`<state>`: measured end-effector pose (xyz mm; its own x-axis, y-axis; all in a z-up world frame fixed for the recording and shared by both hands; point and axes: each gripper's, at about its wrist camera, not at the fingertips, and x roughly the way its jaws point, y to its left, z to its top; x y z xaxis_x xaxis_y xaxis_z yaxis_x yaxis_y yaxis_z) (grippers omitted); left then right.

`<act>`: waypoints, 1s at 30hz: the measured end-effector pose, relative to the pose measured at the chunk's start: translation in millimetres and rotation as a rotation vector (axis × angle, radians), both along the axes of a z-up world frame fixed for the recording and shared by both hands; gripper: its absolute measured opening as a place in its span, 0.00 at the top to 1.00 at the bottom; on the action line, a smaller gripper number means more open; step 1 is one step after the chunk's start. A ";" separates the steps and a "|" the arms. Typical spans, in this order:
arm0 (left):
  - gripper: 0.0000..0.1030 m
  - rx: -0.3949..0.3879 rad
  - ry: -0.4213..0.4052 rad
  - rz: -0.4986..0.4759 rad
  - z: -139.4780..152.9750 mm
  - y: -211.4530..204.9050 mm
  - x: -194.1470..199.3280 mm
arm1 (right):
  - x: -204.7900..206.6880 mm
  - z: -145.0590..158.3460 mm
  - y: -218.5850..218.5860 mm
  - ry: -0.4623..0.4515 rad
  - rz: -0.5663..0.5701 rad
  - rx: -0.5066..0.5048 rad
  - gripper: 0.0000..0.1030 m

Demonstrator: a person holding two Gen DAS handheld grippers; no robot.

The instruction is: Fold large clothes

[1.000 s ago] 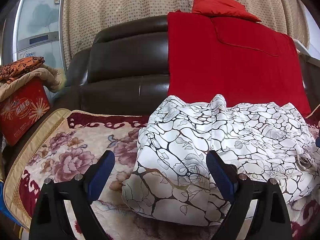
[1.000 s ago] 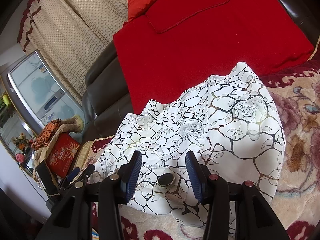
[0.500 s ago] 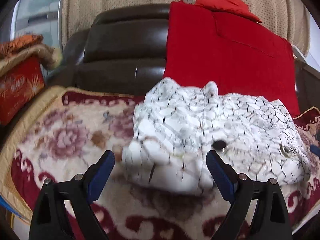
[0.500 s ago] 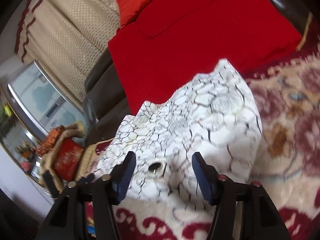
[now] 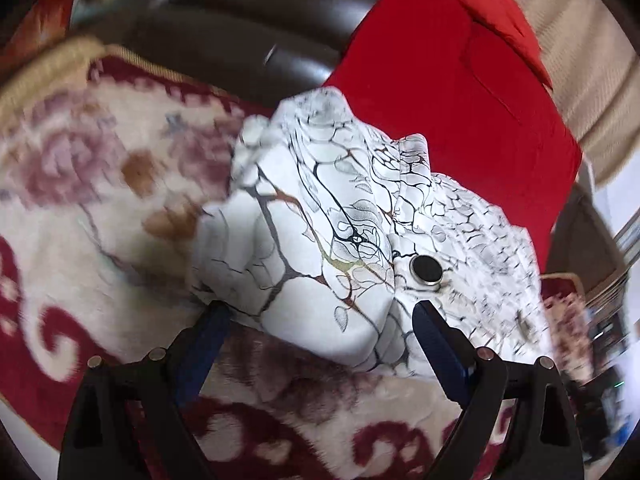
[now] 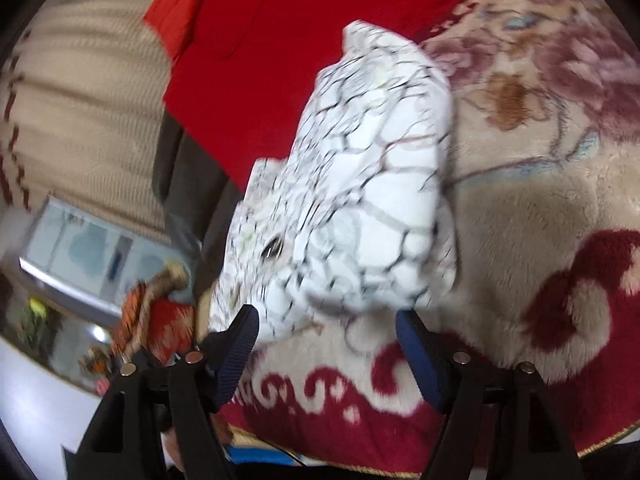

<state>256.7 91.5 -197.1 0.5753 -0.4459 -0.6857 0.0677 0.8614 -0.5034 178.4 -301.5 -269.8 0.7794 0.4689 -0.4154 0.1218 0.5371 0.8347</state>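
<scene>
Plush floral blanket (image 5: 100, 208) in cream, pink and dark red covers the seat of a dark brown leather sofa (image 5: 248, 28), so that's the surface everything sits on. Behind it a red throw (image 5: 460, 112) hangs over the backrest with one red cushion (image 5: 504, 8) on top, and beige dotted curtains (image 6: 88, 92) fill the wall. Off to the side in the right wrist view there's a pale cabinet (image 6: 88, 256) and a red box (image 6: 168, 328), both pretty blurry.

Count-wise: one garment, two tools, one cushion, and I can make out one dark round button (image 5: 427, 268) with a metal rim.

White garment with black crackle-and-rose print (image 5: 340, 248) lies bunched in a loose heap on the blanket, back edge up against the red throw. Left tool (image 5: 320, 334) is wide open, hovering right at the near edge of the heap, cloth just ahead of the fingers and not pinched. Right tool (image 6: 326, 330) has its jaws just been opening and stands spread too, with the garment's near edge between and just beyond the tips, nothing gripped.
</scene>
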 end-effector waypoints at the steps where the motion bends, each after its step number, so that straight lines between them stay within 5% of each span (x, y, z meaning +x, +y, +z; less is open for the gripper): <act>1: 0.10 -0.034 0.014 0.008 -3.0 1.3 2.8 | 4.2 -4.4 -4.1 0.009 -0.012 0.030 0.27; 8: 0.11 -0.213 0.030 0.076 -15.9 10.8 21.8 | 37.1 -9.9 -16.5 0.009 -0.059 0.155 0.26; 11: 0.32 -0.202 0.010 0.094 -15.7 8.9 23.2 | 44.2 -6.0 -22.0 -0.011 -0.087 0.213 0.26; 13: 0.37 -0.187 0.013 0.102 -17.9 7.1 23.9 | 48.3 -5.2 -22.4 -0.017 -0.110 0.226 0.26; 14: 0.36 -0.186 0.017 0.105 -18.2 7.5 24.1 | 49.6 -8.2 -21.6 0.000 -0.120 0.221 0.26; 18: 0.06 -0.221 0.032 0.086 -19.6 2.8 27.8 | 55.3 -13.2 -12.0 0.045 -0.156 0.190 0.26; 22: 0.08 -0.236 0.019 0.103 -21.9 -0.3 31.3 | 66.6 -16.2 -11.5 0.083 -0.195 0.225 0.26; 23: 0.13 -0.235 0.014 0.114 -21.8 -0.3 31.5 | 68.2 -15.2 -10.0 0.084 -0.202 0.218 0.28; 25: 0.52 -0.187 0.017 0.138 -22.7 0.5 31.1 | 69.3 -10.9 -5.3 0.090 -0.213 0.154 0.42; 26: 0.55 -0.200 0.022 0.131 -24.0 2.4 32.1 | 69.9 -8.6 -1.6 0.088 -0.211 0.104 0.53; 30: 0.73 -0.203 -0.019 0.095 -16.7 2.6 27.6 | 68.0 -1.0 7.9 0.064 -0.210 0.022 0.64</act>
